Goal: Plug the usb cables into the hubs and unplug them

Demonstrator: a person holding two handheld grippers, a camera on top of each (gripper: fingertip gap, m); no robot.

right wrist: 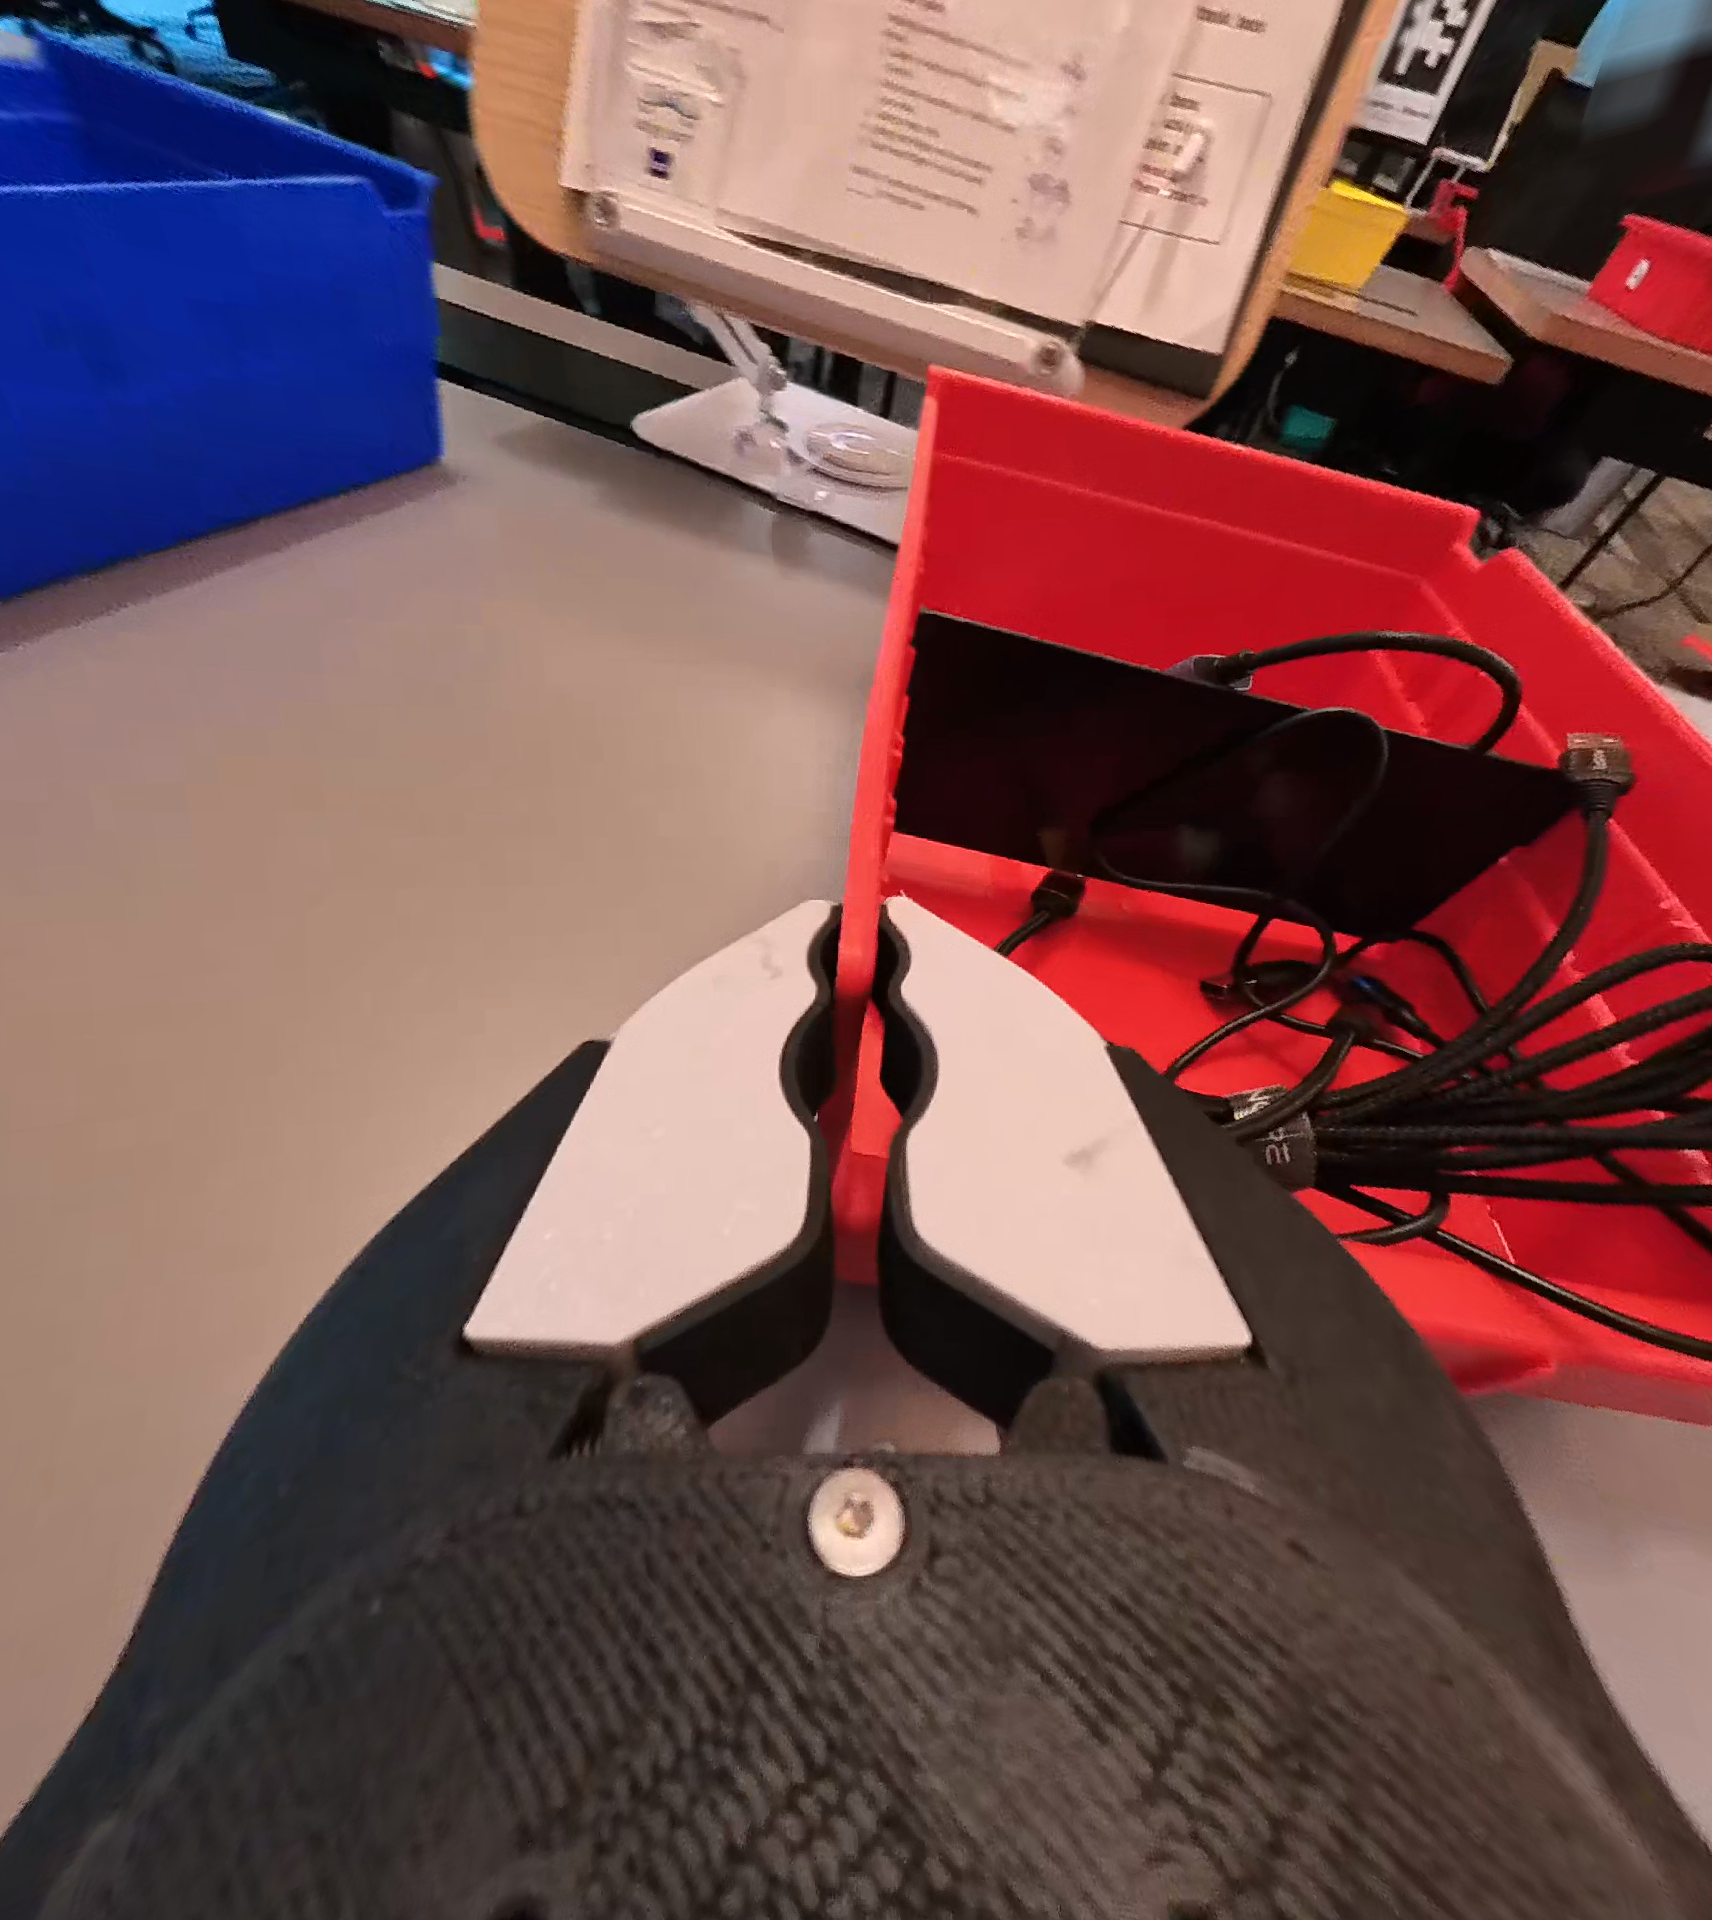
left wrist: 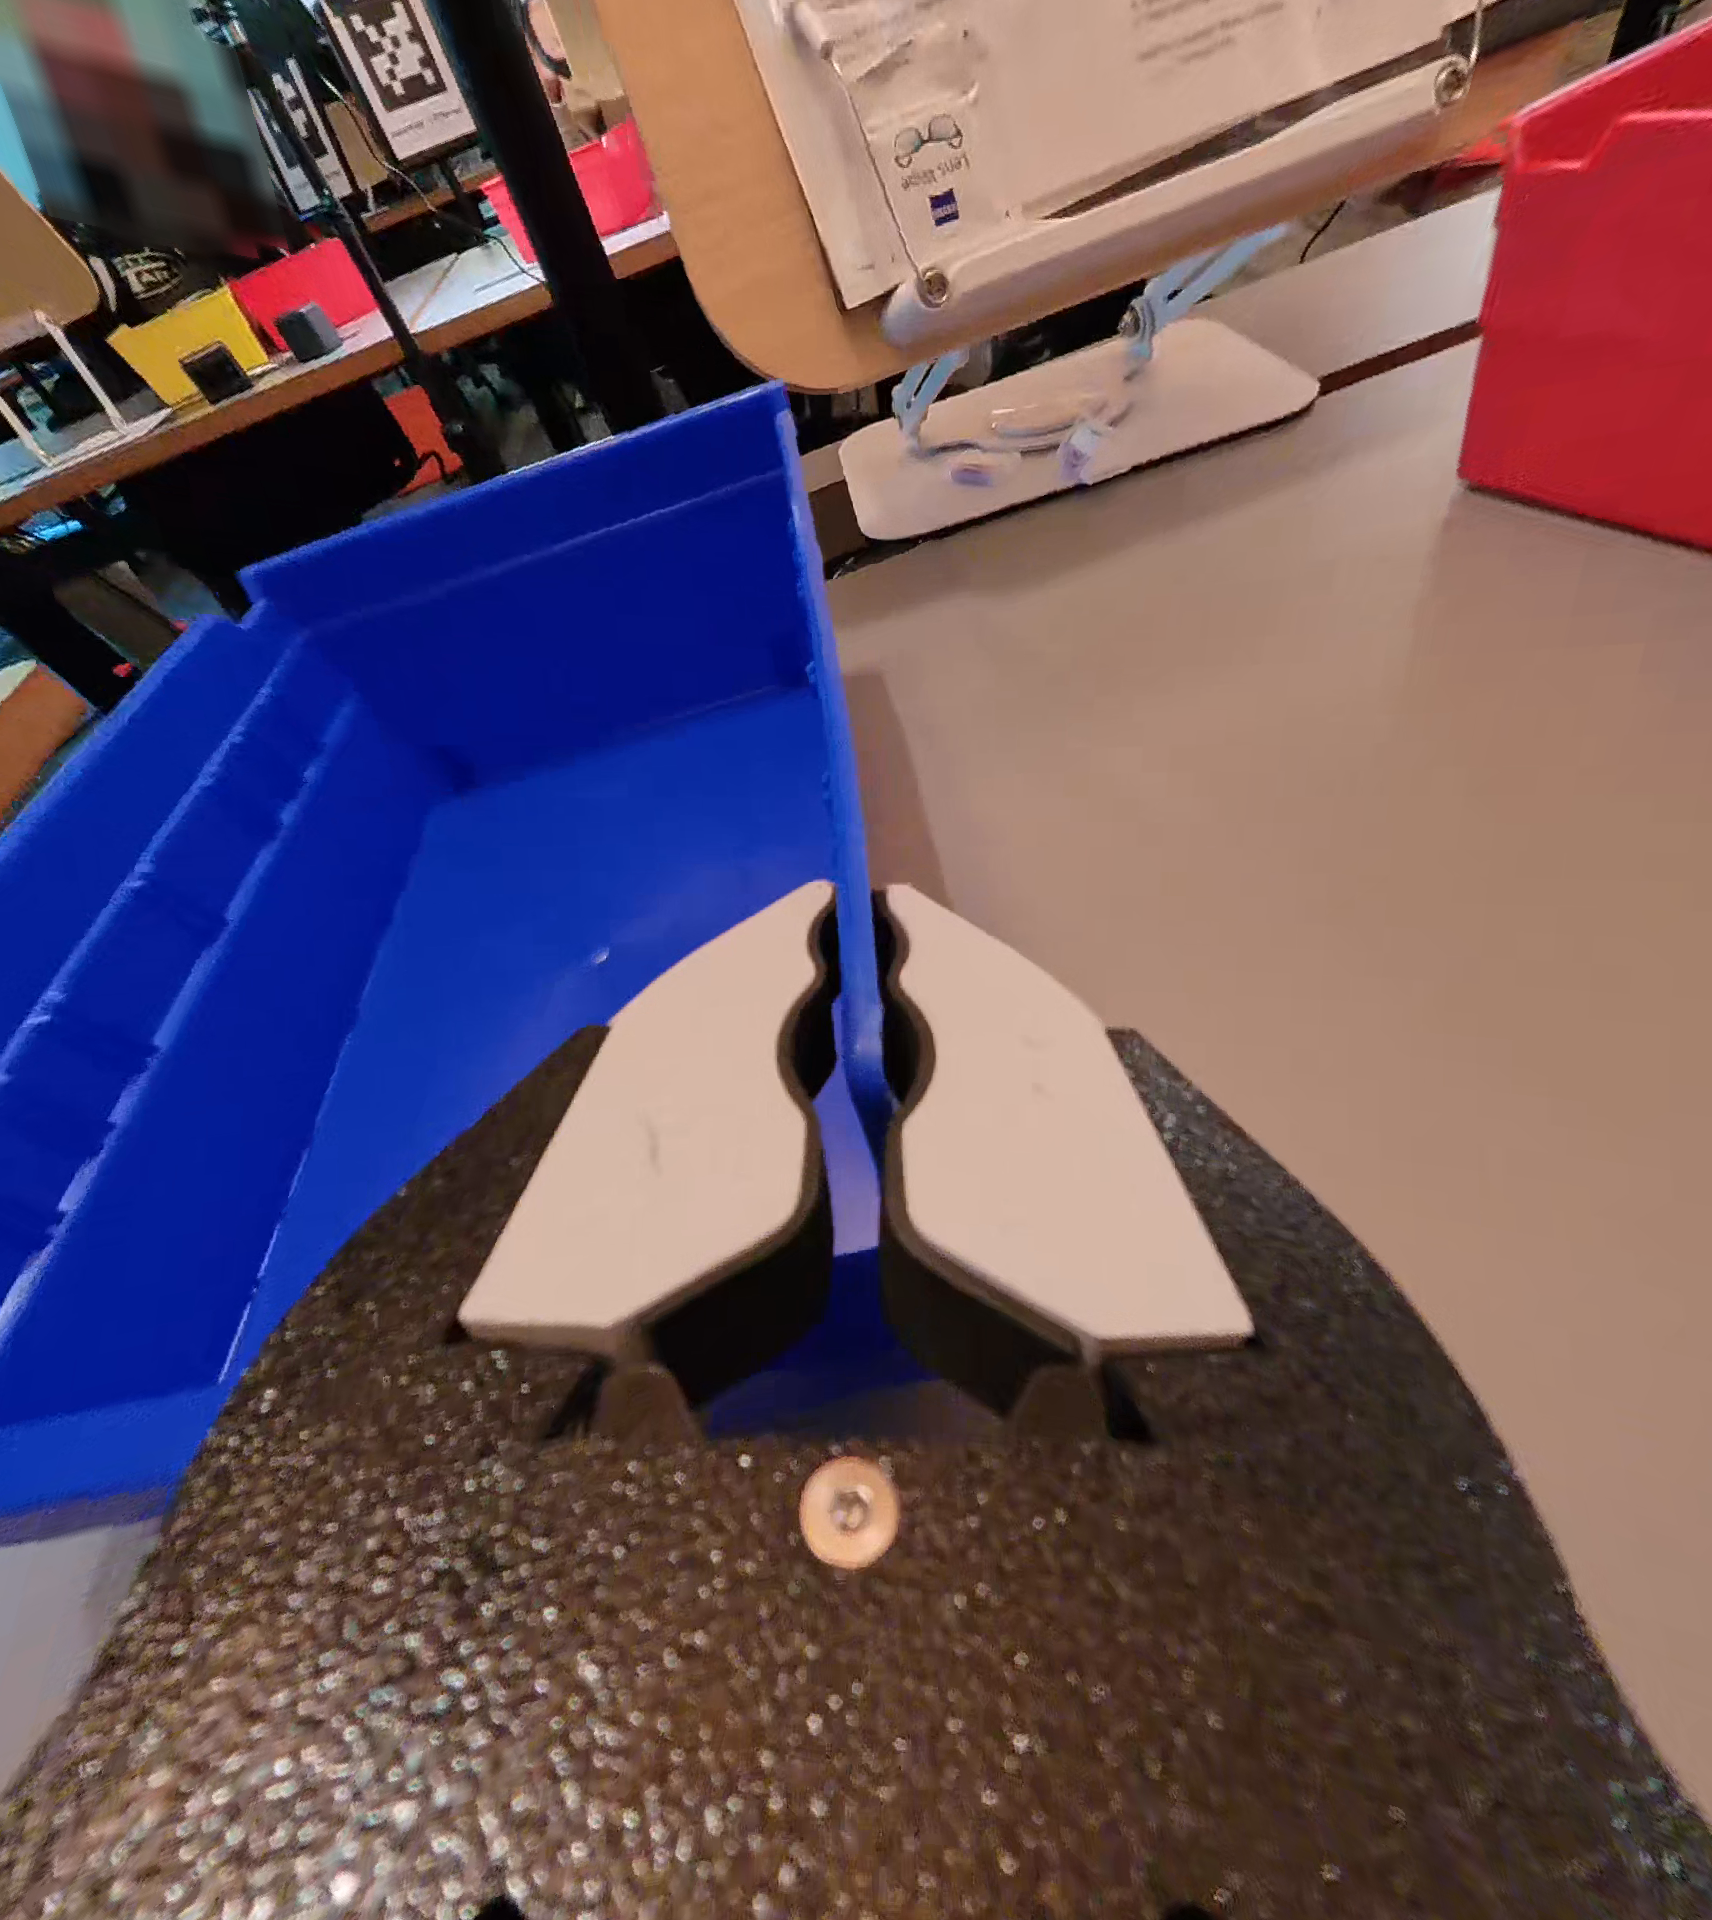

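My left gripper (left wrist: 857, 914) is shut on the right side wall of a blue bin (left wrist: 540, 665), whose inside shows nothing in it. My right gripper (right wrist: 857, 930) is shut on the left side wall of a red bin (right wrist: 1195, 540). The red bin holds a tangle of black USB cables (right wrist: 1517, 1091), one plug (right wrist: 1598, 764) resting on the right wall, and a black divider (right wrist: 1122, 769) across it. No hub is clearly visible. The red bin also shows in the left wrist view (left wrist: 1652, 312), the blue bin in the right wrist view (right wrist: 145, 343).
Both bins stand on a grey table (left wrist: 1351, 831). A white stand base (left wrist: 1091, 426) with a board of papers (right wrist: 893, 135) rises at the table's far edge between the bins. Other benches with yellow and red bins lie beyond. Spacing between my two grippers at the tips: around 30 centimeters.
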